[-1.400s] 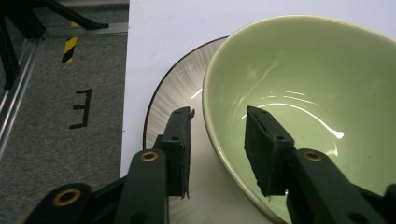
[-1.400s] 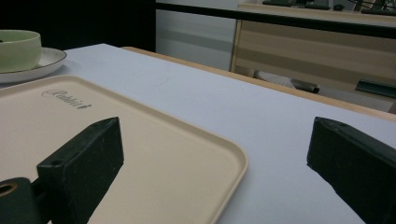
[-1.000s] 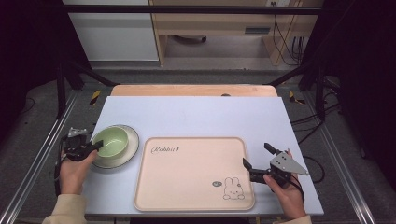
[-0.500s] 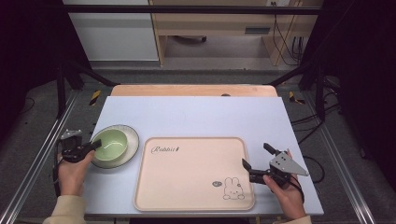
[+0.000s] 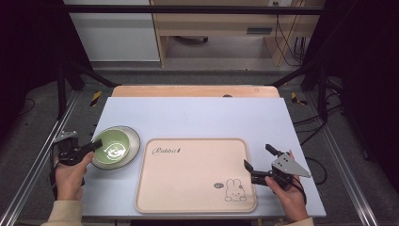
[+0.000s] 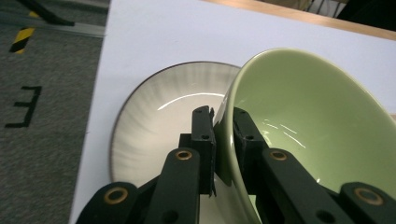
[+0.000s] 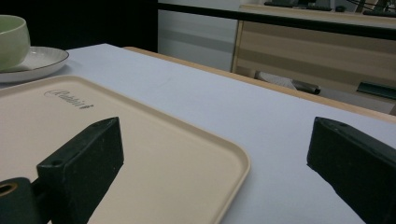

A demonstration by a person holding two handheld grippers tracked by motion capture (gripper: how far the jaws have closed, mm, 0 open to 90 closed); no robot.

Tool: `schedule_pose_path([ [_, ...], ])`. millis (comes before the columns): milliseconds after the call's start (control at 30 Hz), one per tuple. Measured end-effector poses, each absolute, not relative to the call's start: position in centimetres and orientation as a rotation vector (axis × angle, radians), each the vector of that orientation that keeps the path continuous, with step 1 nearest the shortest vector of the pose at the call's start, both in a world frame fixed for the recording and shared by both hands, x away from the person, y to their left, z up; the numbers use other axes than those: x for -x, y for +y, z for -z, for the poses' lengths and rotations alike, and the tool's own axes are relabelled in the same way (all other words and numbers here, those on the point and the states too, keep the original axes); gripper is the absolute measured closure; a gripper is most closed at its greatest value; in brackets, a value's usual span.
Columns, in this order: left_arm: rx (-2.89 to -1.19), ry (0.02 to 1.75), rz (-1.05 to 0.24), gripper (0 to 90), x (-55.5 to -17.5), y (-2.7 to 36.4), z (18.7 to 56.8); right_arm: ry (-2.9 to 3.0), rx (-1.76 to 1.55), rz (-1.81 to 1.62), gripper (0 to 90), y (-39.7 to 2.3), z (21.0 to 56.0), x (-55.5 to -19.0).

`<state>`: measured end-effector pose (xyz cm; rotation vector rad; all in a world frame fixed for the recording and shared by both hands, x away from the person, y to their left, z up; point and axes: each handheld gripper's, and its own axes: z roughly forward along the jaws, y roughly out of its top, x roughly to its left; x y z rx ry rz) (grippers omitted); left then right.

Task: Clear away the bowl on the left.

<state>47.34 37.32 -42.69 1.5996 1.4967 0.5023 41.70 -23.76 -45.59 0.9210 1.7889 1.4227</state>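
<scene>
A pale green bowl [image 5: 113, 145] sits tilted on a white, dark-rimmed plate [image 5: 134, 141] at the table's left. My left gripper [image 5: 96, 144] comes in from the left and is shut on the bowl's near rim. In the left gripper view one jaw is outside the bowl [image 6: 317, 121] and one inside, with the plate [image 6: 154, 116] beneath. My right gripper [image 5: 258, 156] stands open at the right edge of the beige rabbit tray [image 5: 188, 179], holding nothing. In the right gripper view its jaws straddle the tray's corner [image 7: 154, 154], and the bowl [image 7: 11, 39] is far off.
The light blue tabletop [image 5: 197, 117] lies bare behind the tray. A wooden strip [image 5: 188, 90] runs along its far edge. Metal frame rails [image 5: 28, 174] flank both sides of the table.
The left gripper has closed on the bowl's rim, and the bowl now leans on the plate. The right hand has stayed where it was.
</scene>
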Motion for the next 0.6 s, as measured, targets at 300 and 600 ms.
schedule_pose_path([
  [300,-1.641,1.421,-0.456,81.6,-47.2,34.9,42.3,1.785,-0.926,-1.424,3.8,-23.8,45.6,-41.7],
  [600,-1.667,1.358,-0.424,81.6,-46.8,33.1,41.7,1.785,-0.926,-1.425,3.8,-23.8,45.6,-41.7],
])
